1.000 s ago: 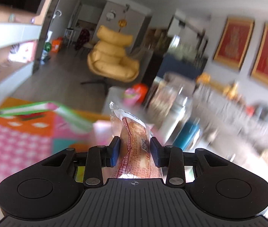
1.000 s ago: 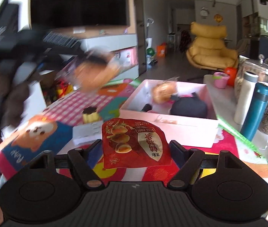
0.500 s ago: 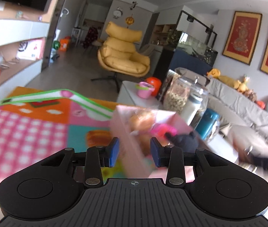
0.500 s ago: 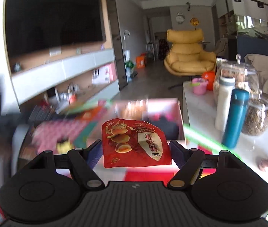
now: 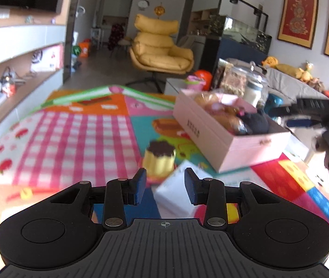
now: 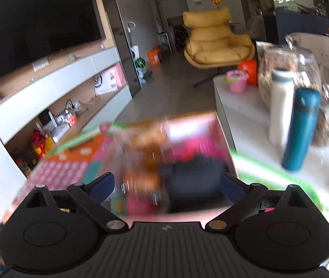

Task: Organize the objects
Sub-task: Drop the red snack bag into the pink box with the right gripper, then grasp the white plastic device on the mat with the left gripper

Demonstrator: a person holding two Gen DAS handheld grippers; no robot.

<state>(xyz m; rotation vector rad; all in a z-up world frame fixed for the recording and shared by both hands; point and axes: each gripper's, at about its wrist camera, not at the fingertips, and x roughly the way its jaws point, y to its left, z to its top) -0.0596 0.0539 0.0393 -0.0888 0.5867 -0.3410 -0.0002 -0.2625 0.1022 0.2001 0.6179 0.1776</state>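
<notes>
My left gripper [image 5: 165,186] hangs low over the play mat [image 5: 71,139], its jaws a narrow gap apart with nothing between them. Just past its tips lie a small white box [image 5: 176,190] and a yellow pudding toy [image 5: 159,159]. The pink box [image 5: 245,148] to the right holds bread packets [image 5: 229,115] and a dark soft thing [image 5: 254,122]. My right gripper [image 6: 166,183] is above the pink box [image 6: 194,121], jaws opening wide, with no red packet between them. The contents below it are blurred.
A white side table [image 6: 241,125] right of the mat carries a teal bottle [image 6: 301,129], a white bottle [image 6: 280,106], glass jars and a pink cup [image 6: 236,82]. A long shelf unit [image 5: 20,74] runs along the left. A yellow armchair [image 5: 159,53] stands behind.
The bread packet left my left gripper, which then dropped toward the mat. My right gripper carried the red snack packet over the pink box, spread its jaws, and the packet is gone from between them.
</notes>
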